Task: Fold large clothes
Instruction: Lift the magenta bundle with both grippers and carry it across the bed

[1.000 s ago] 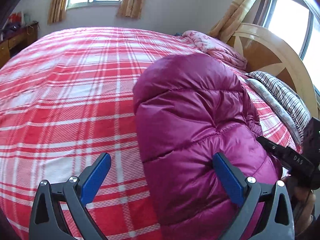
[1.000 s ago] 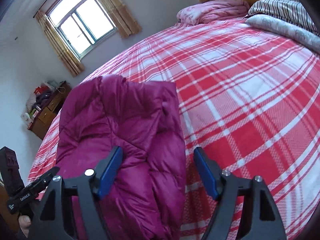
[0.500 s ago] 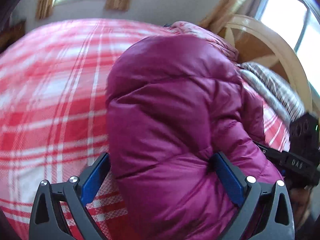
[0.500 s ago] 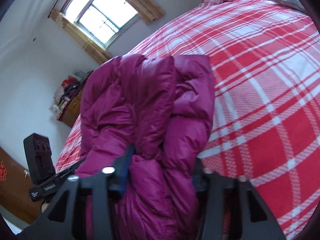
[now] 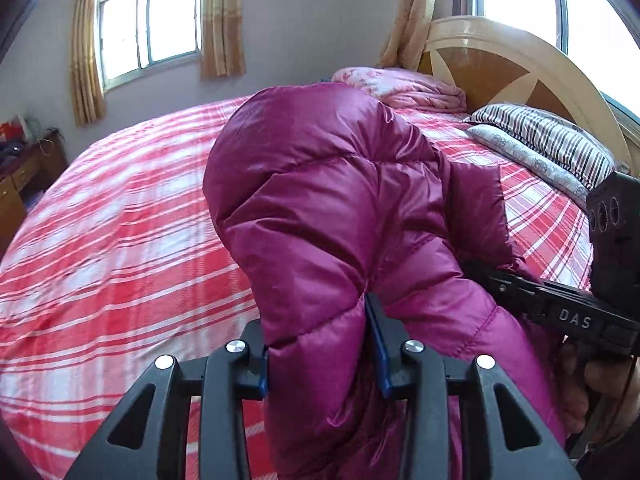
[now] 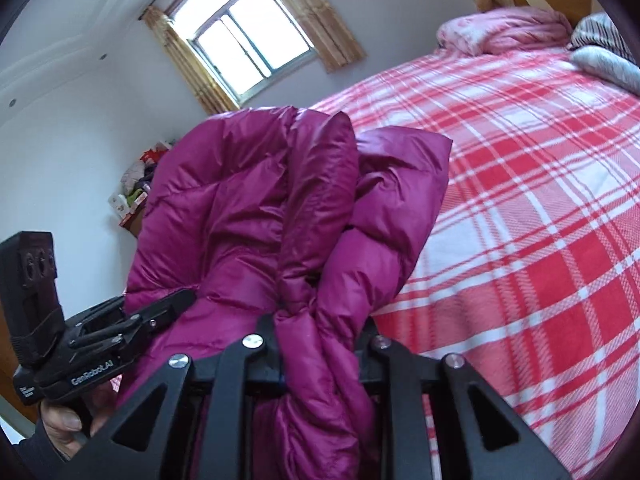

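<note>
Purple and puffy, the big jacket (image 5: 332,216) fills the middle of both wrist views. It is bunched up and lifted off the red checked bed cover (image 5: 120,216), which shows to the left in the left wrist view and to the right in the right wrist view.

At the bottom middle of the left wrist view, the left gripper (image 5: 320,356) has a thick fold of the jacket between its blue pads (image 5: 378,356). Its jaws are closing, and the pads already press into the cloth. At the bottom middle of the right wrist view, the right gripper (image 6: 320,344) is closing too, on another bunch of the jacket. Its pads are mostly hidden by the cloth, so the squeeze is hard to see, but it looks like a firm hold.

Each gripper pinches a different spot near the same end. That is likely so the two hands can lift the heavy jacket together and lay it over itself in a fold. A hand (image 6: 68,420) holds the left gripper's handle at the lower left of the right wrist view.

No box or basket shows in either view. Pillows (image 5: 548,152) and a pink blanket (image 5: 408,88) lie at the top of the bed, well apart from the jacket.
</note>
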Action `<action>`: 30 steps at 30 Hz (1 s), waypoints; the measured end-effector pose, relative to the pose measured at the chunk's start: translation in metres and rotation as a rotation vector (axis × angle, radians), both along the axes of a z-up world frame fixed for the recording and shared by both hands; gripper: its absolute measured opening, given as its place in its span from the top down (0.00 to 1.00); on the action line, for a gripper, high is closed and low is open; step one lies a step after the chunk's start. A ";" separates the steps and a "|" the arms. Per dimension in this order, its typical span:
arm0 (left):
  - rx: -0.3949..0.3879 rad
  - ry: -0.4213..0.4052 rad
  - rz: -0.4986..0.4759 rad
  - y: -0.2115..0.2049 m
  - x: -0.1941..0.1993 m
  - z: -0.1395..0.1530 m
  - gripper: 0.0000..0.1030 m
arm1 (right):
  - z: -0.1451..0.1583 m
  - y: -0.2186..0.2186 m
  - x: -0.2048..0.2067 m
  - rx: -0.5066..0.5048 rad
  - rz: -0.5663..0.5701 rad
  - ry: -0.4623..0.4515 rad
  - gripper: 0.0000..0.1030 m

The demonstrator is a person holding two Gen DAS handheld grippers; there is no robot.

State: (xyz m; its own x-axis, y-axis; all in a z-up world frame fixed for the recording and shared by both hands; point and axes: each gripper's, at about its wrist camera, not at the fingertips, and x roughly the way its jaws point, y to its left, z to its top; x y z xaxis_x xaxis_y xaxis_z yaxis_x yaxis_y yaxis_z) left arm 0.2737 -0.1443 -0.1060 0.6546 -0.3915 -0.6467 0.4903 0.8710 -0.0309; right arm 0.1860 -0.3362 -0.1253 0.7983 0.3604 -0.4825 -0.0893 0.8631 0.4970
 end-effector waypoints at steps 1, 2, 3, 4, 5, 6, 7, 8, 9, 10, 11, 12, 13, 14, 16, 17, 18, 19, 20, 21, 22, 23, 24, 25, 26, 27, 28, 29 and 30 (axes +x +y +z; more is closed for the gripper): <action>0.000 -0.002 0.013 0.007 -0.003 0.003 0.62 | 0.003 0.007 0.001 -0.001 0.007 -0.007 0.78; 0.002 -0.003 0.022 0.013 -0.003 0.004 0.62 | 0.005 0.013 -0.001 -0.005 0.015 -0.013 0.78; 0.002 -0.008 0.034 0.020 -0.004 0.006 0.62 | 0.008 0.021 -0.002 -0.008 0.025 -0.021 0.78; 0.004 -0.017 0.047 0.027 -0.006 0.009 0.62 | 0.010 0.026 0.001 -0.011 0.032 -0.025 0.78; 0.009 -0.024 0.057 0.028 -0.007 0.010 0.62 | 0.013 0.036 0.001 -0.016 0.044 -0.031 0.78; 0.020 -0.032 0.076 0.036 -0.009 0.013 0.62 | 0.015 0.044 0.002 -0.019 0.054 -0.035 0.78; 0.024 -0.033 0.091 0.045 -0.012 0.014 0.62 | 0.017 0.051 0.002 -0.021 0.067 -0.040 0.78; 0.024 -0.033 0.101 0.050 -0.013 0.015 0.62 | 0.018 0.059 0.002 -0.024 0.080 -0.043 0.78; 0.022 -0.037 0.116 0.060 -0.015 0.017 0.62 | 0.020 0.067 0.004 -0.028 0.093 -0.046 0.78; 0.020 -0.040 0.132 0.069 -0.016 0.018 0.62 | 0.020 0.075 0.007 -0.030 0.109 -0.048 0.78; 0.019 -0.042 0.145 0.077 -0.018 0.018 0.62 | 0.020 0.081 0.012 -0.031 0.121 -0.047 0.78; 0.015 -0.041 0.159 0.086 -0.018 0.018 0.62 | 0.020 0.089 0.016 -0.033 0.137 -0.046 0.78; 0.007 -0.036 0.176 0.095 -0.018 0.018 0.62 | 0.020 0.096 0.020 -0.036 0.152 -0.045 0.78; 0.003 -0.034 0.186 0.101 -0.019 0.018 0.62 | 0.020 0.103 0.024 -0.040 0.164 -0.044 0.78; -0.005 -0.035 0.216 0.118 -0.018 0.018 0.62 | 0.022 0.120 0.030 -0.047 0.191 -0.045 0.78; -0.007 -0.035 0.225 0.119 -0.018 0.019 0.62 | 0.022 0.125 0.033 -0.047 0.200 -0.044 0.78; -0.012 -0.035 0.238 0.128 -0.018 0.020 0.62 | 0.022 0.130 0.039 -0.047 0.210 -0.043 0.78; -0.016 -0.034 0.247 0.135 -0.018 0.021 0.62 | 0.023 0.139 0.043 -0.051 0.224 -0.042 0.78; -0.020 -0.034 0.258 0.143 -0.019 0.021 0.62 | 0.022 0.142 0.049 -0.053 0.233 -0.042 0.78; -0.025 -0.036 0.271 0.152 -0.020 0.022 0.62 | 0.023 0.150 0.053 -0.056 0.247 -0.042 0.78; -0.029 -0.037 0.282 0.159 -0.020 0.022 0.62 | 0.023 0.155 0.058 -0.058 0.258 -0.041 0.78; -0.033 -0.037 0.295 0.166 -0.020 0.023 0.62 | 0.022 0.157 0.064 -0.059 0.269 -0.040 0.78; -0.036 -0.037 0.308 0.173 -0.021 0.023 0.62 | 0.021 0.162 0.069 -0.060 0.281 -0.037 0.78; -0.039 -0.036 0.324 0.180 -0.020 0.023 0.62 | 0.020 0.167 0.077 -0.061 0.294 -0.034 0.78; -0.041 -0.033 0.336 0.187 -0.021 0.023 0.62 | 0.021 0.174 0.080 -0.063 0.305 -0.033 0.78; -0.043 -0.032 0.347 0.193 -0.021 0.023 0.62 | 0.021 0.180 0.084 -0.066 0.316 -0.032 0.78; -0.045 -0.032 0.358 0.199 -0.022 0.024 0.62 | 0.020 0.186 0.089 -0.068 0.328 -0.030 0.78; -0.047 -0.033 0.372 0.205 -0.023 0.023 0.62 | 0.020 0.191 0.091 -0.069 0.338 -0.028 0.78; -0.047 -0.033 0.386 0.211 -0.023 0.023 0.62 | 0.019 0.196 0.093 -0.070 0.348 -0.027 0.78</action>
State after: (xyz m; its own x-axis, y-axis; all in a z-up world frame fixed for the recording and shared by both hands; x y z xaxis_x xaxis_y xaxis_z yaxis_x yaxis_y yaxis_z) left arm 0.2503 0.0669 -0.0826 0.7794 -0.1412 -0.6104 0.1283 0.9896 -0.0652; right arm 0.2795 -0.1404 -0.1063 0.6465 0.5796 -0.4962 -0.3962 0.8108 0.4308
